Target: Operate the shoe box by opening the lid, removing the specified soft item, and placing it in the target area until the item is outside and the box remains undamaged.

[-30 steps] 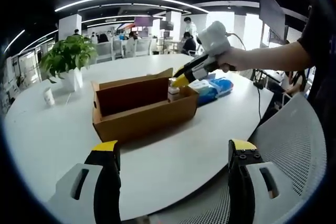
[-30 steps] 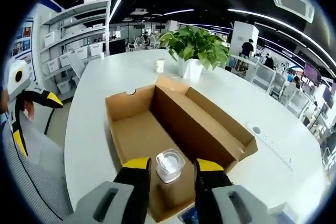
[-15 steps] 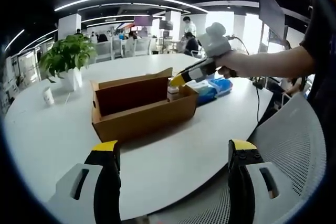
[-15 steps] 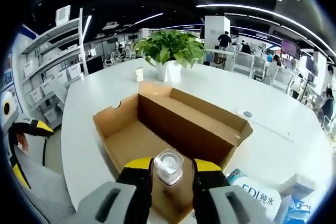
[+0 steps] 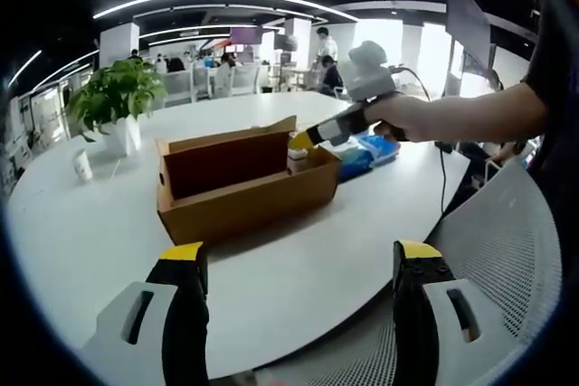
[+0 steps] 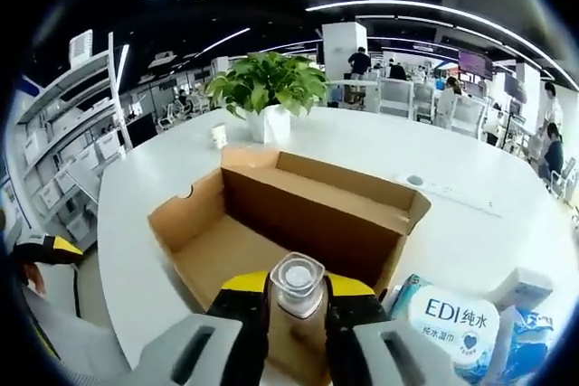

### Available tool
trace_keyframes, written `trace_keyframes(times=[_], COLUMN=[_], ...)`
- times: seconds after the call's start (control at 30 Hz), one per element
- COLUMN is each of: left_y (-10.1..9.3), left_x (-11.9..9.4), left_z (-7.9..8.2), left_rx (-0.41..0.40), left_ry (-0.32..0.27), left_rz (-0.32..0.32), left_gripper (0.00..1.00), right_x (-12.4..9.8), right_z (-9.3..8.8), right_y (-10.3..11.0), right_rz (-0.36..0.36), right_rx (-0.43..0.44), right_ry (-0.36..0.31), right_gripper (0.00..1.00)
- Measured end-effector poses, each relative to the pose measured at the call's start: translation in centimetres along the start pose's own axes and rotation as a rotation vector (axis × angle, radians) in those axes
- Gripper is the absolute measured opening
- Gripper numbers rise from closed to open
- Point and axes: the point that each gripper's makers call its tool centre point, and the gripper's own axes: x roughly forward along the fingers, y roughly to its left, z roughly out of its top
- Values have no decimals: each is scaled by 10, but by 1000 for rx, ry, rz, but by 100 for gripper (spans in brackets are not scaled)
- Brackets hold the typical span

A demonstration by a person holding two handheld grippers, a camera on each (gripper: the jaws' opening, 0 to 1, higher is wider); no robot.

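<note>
A small clear bottle with a pale round cap stands upright between the yellow-tipped jaws of the right gripper, at the near end of the open shoe box. Those jaws are closed in on the bottle, one on each side and touching it. In the left gripper view the same bottle shows at the right-hand end of the shoe box, with the right gripper reaching down to it from a person's hand; whether the bottle's base rests on the box floor or is lifted clear of it cannot be told.

The shoe box is brown cardboard with its lid folded back and standing up along the far side of the tray. It sits on a white round tabletop.

The left gripper hangs low at the tabletop's edge, well apart from the shoe box, its jaws spread wide with nothing between them.

Just beside the box's near end, to the right of the bottle, lies a white pack of wet wipes with blue lettering, and further right some blue-and-white packets. Beyond the box's far end stand a potted green plant in a white pot and a small paper cup. A grey mesh chair back lies near the left gripper.
</note>
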Motion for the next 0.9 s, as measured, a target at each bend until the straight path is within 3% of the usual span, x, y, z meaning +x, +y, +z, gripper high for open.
trace_keyframes(times=[0.23,0.9], left_y=[0,-1], left_x=[0,-1], left_z=[-1,0], left_rx=[-1,3], left_ry=[1,1], left_rz=[-2,-5], left_gripper=[83,83], right_x=[1,-3], right_z=[-2,-5], right_y=[-2,1], right_rz=[4,29], right_rx=[-8,-69], right_ry=[12,16], right_gripper=[14,18])
